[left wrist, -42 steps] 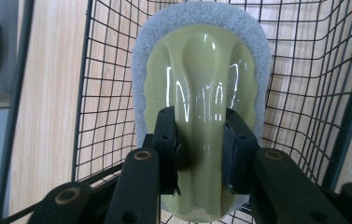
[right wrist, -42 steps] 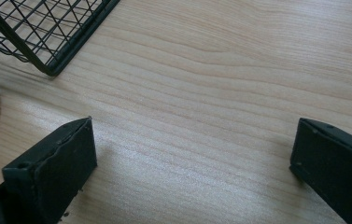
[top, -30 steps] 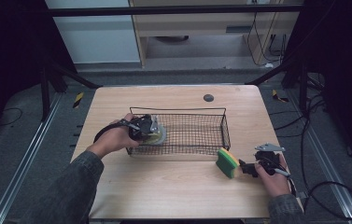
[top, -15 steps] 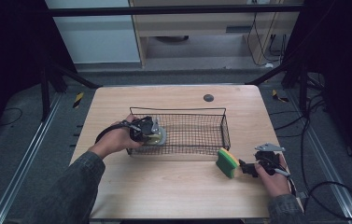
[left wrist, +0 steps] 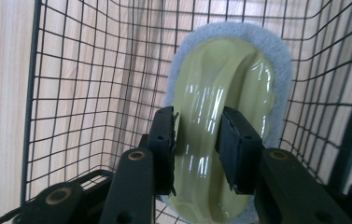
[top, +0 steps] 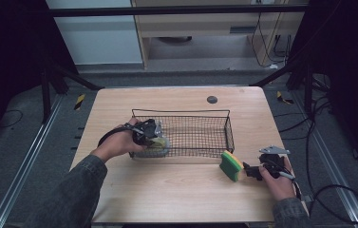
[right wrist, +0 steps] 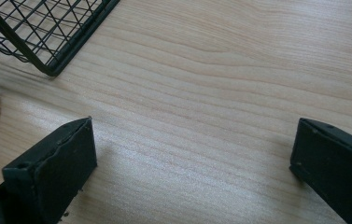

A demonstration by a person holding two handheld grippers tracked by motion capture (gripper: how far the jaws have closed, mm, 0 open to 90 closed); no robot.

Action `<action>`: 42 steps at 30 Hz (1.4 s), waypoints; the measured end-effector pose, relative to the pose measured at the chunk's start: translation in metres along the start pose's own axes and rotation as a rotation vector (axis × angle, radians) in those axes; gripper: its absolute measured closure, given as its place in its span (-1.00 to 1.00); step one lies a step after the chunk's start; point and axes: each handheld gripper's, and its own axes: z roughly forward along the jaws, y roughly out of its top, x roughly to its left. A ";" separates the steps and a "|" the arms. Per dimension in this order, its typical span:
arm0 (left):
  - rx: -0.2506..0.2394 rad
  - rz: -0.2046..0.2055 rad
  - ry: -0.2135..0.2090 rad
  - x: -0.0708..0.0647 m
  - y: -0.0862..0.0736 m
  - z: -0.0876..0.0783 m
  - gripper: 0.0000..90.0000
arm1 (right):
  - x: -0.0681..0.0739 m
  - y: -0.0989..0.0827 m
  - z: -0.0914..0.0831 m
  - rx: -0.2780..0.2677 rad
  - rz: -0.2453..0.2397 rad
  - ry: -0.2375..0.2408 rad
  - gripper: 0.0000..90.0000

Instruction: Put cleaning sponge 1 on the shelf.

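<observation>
the left gripper [left wrist: 196, 140] jaws, just easing apart, pinch the scrubber [left wrist: 225, 116] inside the basket [top: 227, 124]; right gripper [right wrist: 192, 163] jaws spread beside the sponge [top: 231, 165].

A light wooden table [top: 176, 194] with rounded corners fills the lower middle of the high view, a small dark round disc [top: 211, 99] set near its far edge. Grey floor [top: 20, 142] surrounds it, with metal rails [top: 22, 175] running along the lower left and lower right. Yellow-and-black striped markers [top: 79, 101] lie left and right of the table. At the top centre stands a pale wooden cabinet [top: 200, 23], beside a white panel [top: 96, 33]. Black cables [top: 343, 199] coil at the lower right; both upper corners are dark.
</observation>
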 end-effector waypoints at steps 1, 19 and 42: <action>0.000 0.003 0.002 0.000 0.000 -0.001 0.46 | 0.000 0.000 0.000 0.000 -0.001 0.000 -0.99; -0.134 -0.141 0.107 0.010 -0.004 -0.034 -0.08 | 0.000 0.000 0.000 0.000 0.000 0.000 -0.99; -0.322 -0.464 0.139 0.003 -0.035 -0.068 -0.89 | 0.000 0.000 0.000 0.000 0.000 0.000 -0.99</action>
